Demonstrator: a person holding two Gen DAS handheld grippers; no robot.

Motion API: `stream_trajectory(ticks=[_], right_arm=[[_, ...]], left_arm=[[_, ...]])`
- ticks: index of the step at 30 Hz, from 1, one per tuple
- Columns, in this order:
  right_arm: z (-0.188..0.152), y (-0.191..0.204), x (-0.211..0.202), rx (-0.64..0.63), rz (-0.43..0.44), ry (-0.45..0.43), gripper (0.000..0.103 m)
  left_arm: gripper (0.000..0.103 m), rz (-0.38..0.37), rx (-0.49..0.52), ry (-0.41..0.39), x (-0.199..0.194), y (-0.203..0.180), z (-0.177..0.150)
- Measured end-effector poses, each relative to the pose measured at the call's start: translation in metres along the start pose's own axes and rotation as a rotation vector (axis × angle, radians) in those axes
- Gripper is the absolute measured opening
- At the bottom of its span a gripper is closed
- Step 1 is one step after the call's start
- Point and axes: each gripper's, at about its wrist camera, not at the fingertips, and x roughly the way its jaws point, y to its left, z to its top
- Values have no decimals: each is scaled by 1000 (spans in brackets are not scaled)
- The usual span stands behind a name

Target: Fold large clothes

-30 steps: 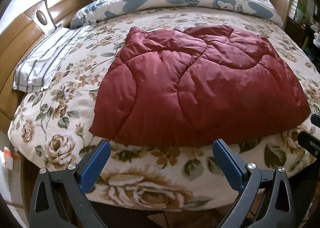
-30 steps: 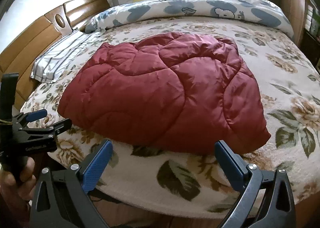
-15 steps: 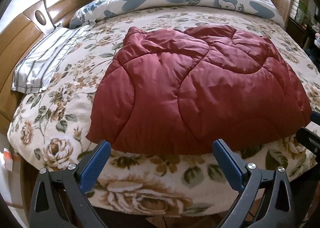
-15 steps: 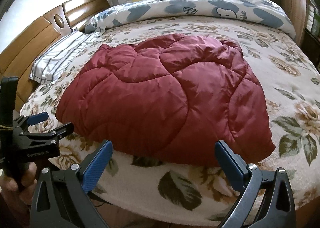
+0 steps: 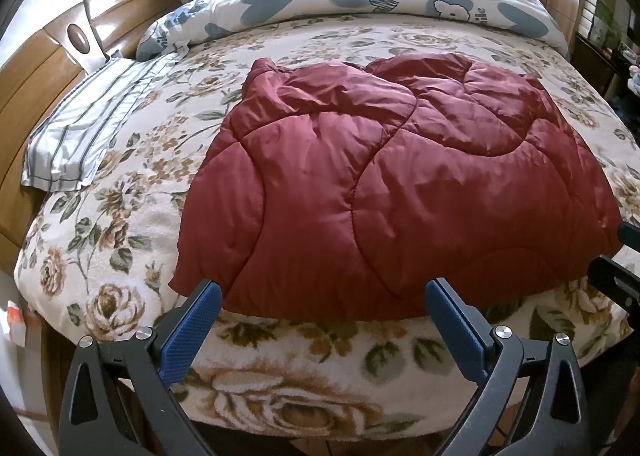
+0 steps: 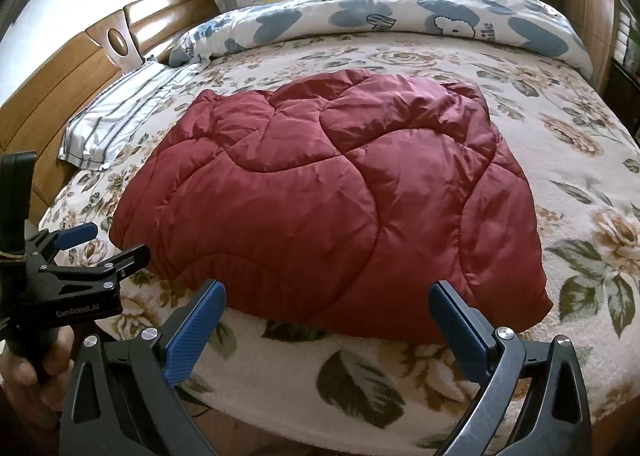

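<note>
Two open grippers, left (image 5: 322, 326) and right (image 6: 326, 326), edging closer to quilted maroon garment's (image 5: 384, 192) near hem, nothing clamped, fold seemingly imminent.

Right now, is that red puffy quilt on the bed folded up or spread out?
Mostly spread out: the red quilt lies flat across the floral bedspread, only rumpled along its far edge. Whether it is doubled over, I cannot tell.
</note>
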Motion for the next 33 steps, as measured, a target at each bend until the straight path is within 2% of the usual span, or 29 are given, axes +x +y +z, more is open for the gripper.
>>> stream_trajectory(ticks=[33], right_arm=[[5, -4, 5, 0, -3, 0, 102]], left_arm=[[102, 6, 1, -18, 4, 0, 6]])
